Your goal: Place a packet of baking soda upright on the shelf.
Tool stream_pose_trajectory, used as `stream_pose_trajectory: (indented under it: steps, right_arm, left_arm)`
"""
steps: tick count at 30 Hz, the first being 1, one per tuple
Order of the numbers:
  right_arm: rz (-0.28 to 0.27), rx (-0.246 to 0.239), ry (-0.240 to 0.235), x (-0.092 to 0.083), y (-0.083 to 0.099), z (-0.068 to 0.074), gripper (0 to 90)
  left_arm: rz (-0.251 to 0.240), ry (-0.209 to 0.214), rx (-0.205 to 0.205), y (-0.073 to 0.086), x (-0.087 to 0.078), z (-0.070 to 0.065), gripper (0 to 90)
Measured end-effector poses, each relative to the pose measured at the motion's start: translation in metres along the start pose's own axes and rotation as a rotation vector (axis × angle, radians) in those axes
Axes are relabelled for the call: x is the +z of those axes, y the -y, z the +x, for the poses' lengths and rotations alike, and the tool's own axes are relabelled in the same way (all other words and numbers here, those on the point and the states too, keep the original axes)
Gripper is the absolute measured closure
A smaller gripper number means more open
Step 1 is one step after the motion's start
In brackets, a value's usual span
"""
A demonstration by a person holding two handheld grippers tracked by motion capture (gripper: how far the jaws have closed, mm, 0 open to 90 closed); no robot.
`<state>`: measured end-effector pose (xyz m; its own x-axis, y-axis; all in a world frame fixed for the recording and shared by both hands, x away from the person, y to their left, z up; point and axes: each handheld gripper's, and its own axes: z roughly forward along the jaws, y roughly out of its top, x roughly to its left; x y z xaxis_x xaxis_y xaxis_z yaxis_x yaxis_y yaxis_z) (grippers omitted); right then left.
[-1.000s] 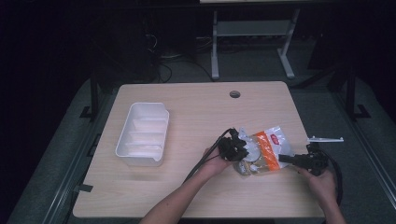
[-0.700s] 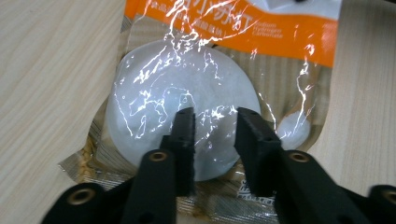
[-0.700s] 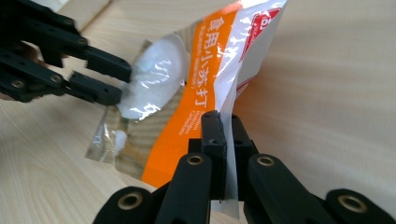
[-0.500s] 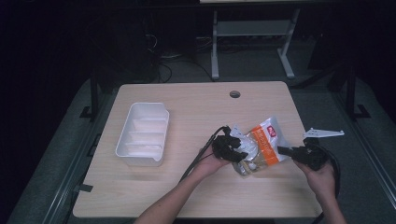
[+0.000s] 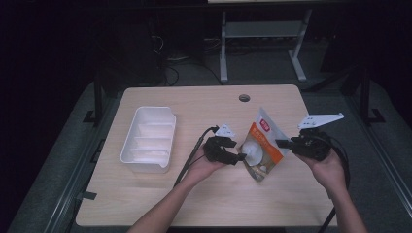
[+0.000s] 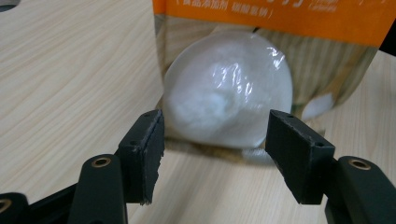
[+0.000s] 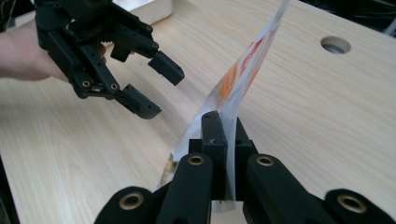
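Observation:
A clear bag (image 5: 262, 145) with an orange label and a round white lump inside stands tilted, its lower end near the table (image 5: 194, 107). My right gripper (image 5: 283, 143) is shut on the bag's right edge; in the right gripper view the film (image 7: 238, 79) runs up from between its closed jaws (image 7: 223, 126). My left gripper (image 5: 240, 156) is just left of the bag. Its jaws have just been opening and stand apart, short of the white lump (image 6: 229, 88), with nothing pinched between them (image 6: 217, 133). The right gripper view shows the left gripper (image 7: 159, 91) open too.
A white divided tray (image 5: 148, 138) sits on the left part of the table. A round cable hole (image 5: 244, 97) lies near the far edge. Cables trail from both grippers toward the near edge. Dark floor and a metal stand lie beyond the table.
My right gripper has risen and lifted the bag from lying flat to standing tilted. The left gripper has drawn back to the left and its jaws have spread.

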<state>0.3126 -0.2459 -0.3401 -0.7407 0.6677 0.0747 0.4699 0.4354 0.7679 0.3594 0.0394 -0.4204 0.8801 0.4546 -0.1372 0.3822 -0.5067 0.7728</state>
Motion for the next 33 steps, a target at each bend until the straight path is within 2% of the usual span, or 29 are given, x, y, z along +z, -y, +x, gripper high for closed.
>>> stream_pose_trajectory:
  steps: [2,3,4,8,11,13,14,15,18,19,21,22,24,25,26,27,28,29,31,33]
  right_arm:
    - [0.014,-0.034,-0.007,-0.001,-0.009,0.006,90.0]
    - [0.014,-0.034,-0.007,-0.001,-0.009,0.006,90.0]
    - [0.033,-0.072,-0.010,-0.001,-0.018,0.012,90.0]
    - [0.063,-0.146,-0.020,-0.002,-0.034,0.028,90.0]
    - [0.056,-0.192,-0.042,-0.004,-0.044,0.039,90.0]
    - [0.051,-0.208,-0.057,-0.005,-0.046,0.041,90.0]
    - [0.040,-0.243,-0.078,-0.008,-0.050,0.046,90.0]
    - [0.042,-0.253,-0.082,-0.008,-0.051,0.047,90.0]
    - [0.068,-0.291,-0.102,-0.006,-0.050,0.049,90.0]
    - [0.076,-0.300,-0.106,-0.004,-0.049,0.049,90.0]
    - [0.081,-0.301,-0.107,0.000,-0.044,0.048,90.0]
    - [0.080,-0.303,-0.101,0.002,-0.041,0.047,90.0]
    - [0.087,-0.296,-0.107,0.004,-0.039,0.045,89.9]
    - [0.088,-0.295,-0.101,0.006,-0.036,0.043,89.9]
    - [0.070,-0.263,-0.110,0.004,-0.031,0.036,89.8]
    - [0.065,-0.253,-0.109,0.004,-0.028,0.033,89.7]
    - [0.065,-0.253,-0.109,0.004,-0.028,0.033,89.7]
    - [0.055,-0.224,-0.113,0.003,-0.023,0.029,89.3]
    - [0.042,-0.207,-0.112,0.003,-0.017,0.024,87.8]
    - [0.016,-0.181,-0.117,0.002,-0.011,0.021,78.0]
  left_arm:
    - [-0.006,0.004,-0.003,0.003,-0.006,0.002,36.7]
    - [-0.006,0.004,-0.003,0.003,-0.006,0.002,36.7]
    - [-0.015,0.007,-0.008,0.006,-0.011,0.004,36.6]
    - [-0.039,0.025,-0.020,0.010,-0.020,0.007,35.0]
    - [-0.059,0.043,-0.025,0.012,-0.025,0.009,33.5]
    - [-0.063,0.048,-0.024,0.013,-0.027,0.009,33.0]
    - [-0.077,0.066,-0.025,0.013,-0.029,0.010,31.8]
    - [-0.085,0.079,-0.028,0.013,-0.029,0.010,31.3]
    - [-0.106,0.117,-0.022,0.012,-0.029,0.008,31.2]
    - [-0.106,0.117,-0.022,0.012,-0.029,0.008,31.3]
    - [-0.109,0.162,-0.010,0.012,-0.026,0.006,33.9]
    - [-0.109,0.185,-0.007,0.013,-0.024,0.006,39.7]
    - [-0.103,0.193,0.004,0.013,-0.023,0.005,56.5]
    - [-0.098,0.196,0.026,0.013,-0.022,0.003,56.5]
    - [-0.093,0.193,0.047,0.012,-0.020,-0.001,66.5]
    - [-0.091,0.189,0.057,0.011,-0.019,-0.002,71.4]
    - [-0.091,0.189,0.057,0.011,-0.019,-0.002,74.0]
    - [-0.086,0.197,0.055,0.011,-0.018,-0.003,76.8]
    - [-0.087,0.206,0.047,0.011,-0.017,-0.002,80.0]
    - [-0.086,0.202,0.045,0.011,-0.017,-0.002,80.8]
